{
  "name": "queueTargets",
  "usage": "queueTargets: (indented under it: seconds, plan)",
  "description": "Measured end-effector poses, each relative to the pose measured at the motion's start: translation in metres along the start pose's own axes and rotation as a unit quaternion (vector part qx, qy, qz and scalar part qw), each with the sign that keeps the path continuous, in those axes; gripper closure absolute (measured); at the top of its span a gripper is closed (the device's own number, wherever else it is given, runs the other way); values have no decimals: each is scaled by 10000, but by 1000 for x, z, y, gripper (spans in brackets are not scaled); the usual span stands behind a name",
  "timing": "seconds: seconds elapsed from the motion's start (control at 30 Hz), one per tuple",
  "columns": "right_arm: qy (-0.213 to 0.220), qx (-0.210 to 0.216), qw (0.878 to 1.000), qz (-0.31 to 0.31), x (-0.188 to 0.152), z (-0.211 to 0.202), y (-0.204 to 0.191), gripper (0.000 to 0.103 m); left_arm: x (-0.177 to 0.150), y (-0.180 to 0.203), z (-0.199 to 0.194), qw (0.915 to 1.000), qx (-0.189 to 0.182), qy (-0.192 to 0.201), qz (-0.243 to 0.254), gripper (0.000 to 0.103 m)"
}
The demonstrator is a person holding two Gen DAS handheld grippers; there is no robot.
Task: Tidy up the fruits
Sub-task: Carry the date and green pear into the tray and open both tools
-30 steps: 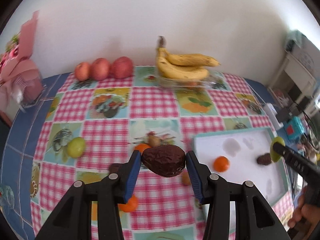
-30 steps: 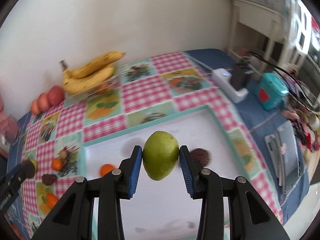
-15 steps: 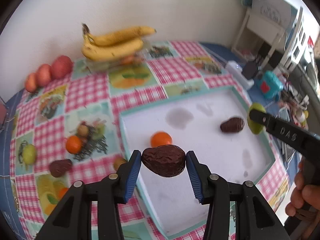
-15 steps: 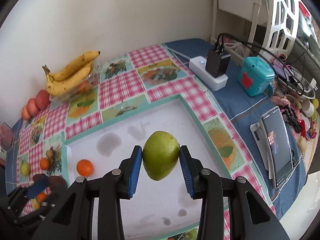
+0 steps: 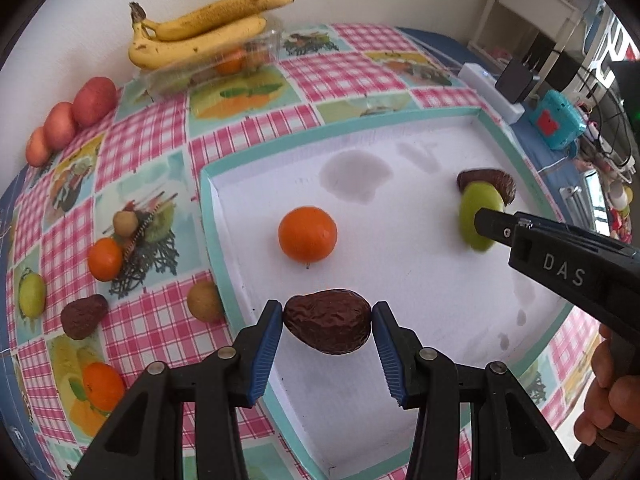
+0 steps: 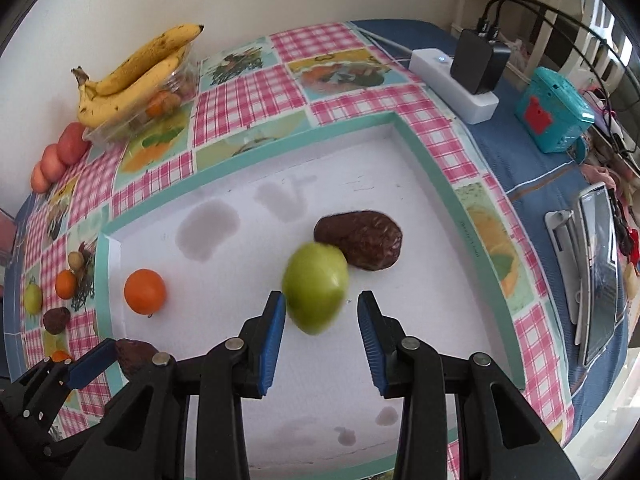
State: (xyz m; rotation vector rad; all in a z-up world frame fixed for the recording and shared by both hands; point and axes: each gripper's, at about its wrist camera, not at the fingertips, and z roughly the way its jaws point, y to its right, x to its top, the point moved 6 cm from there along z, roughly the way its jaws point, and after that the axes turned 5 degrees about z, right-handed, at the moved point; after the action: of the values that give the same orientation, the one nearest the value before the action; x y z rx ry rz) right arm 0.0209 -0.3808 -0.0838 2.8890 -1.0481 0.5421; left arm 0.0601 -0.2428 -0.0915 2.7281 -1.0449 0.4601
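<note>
Two fruits already lie in the white tray with the teal rim (image 5: 208,216): a round orange mandarin (image 5: 307,233) left of centre in the left wrist view, and a dark brown wrinkled avocado (image 6: 360,245) right of centre in the right wrist view. Grey damp-looking stains mark the tray floor above them.

Left third of the left wrist view, on the pink-checked fruit-print cloth over the bench (image 5: 132,148): a small brown round fruit, a second mandarin (image 5: 105,259), a small green pear-like fruit (image 5: 31,294), another dark avocado (image 5: 83,316), a tan round fruit (image 5: 204,301) touching the tray's outer rim, and one more mandarin at lower left. Upper left: yellow banana bunch (image 5: 200,30) resting on a clear plastic box, three red apples (image 5: 64,124) in a row beside it. Upper right: white power strip with black charger (image 6: 468,76), teal box.

Left gripper (image 5: 327,322), bottom centre, blue pads clamped on a dark brown wrinkled avocado (image 5: 327,326) held above the tray's near-left part; its long axis runs left–right across the pads, narrow end left.

Right gripper (image 6: 322,316) stands parted, with a clear gap to the right pad. A green pear-shaped fruit (image 6: 316,286), motion-blurred, sits at the left pad; contact there cannot be told. It touches or overlaps the tray avocado; long axis roughly up–down in frame. A hand (image 5: 608,400) grips the handle at lower right.
</note>
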Motion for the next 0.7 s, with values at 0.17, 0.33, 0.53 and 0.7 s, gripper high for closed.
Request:
queueTargets:
  seconds: [0.17,0.33,0.53,0.7]
  plan:
    - [-38,74,10000,8,0,3,-3,64,-2,0,7,10000,30,-75,12,54]
    - [-49,105,9999,4,0,4,-6,64,-2,2,12,9999,66,-117,48,53]
    - [42,7,10000,-8,2,0,-3,62,-1,2,15,9998,109,-166,70,47]
    - [118,-62,9999,16,4,-5,1,45,1,4,12,9998,110,-136,132,40]
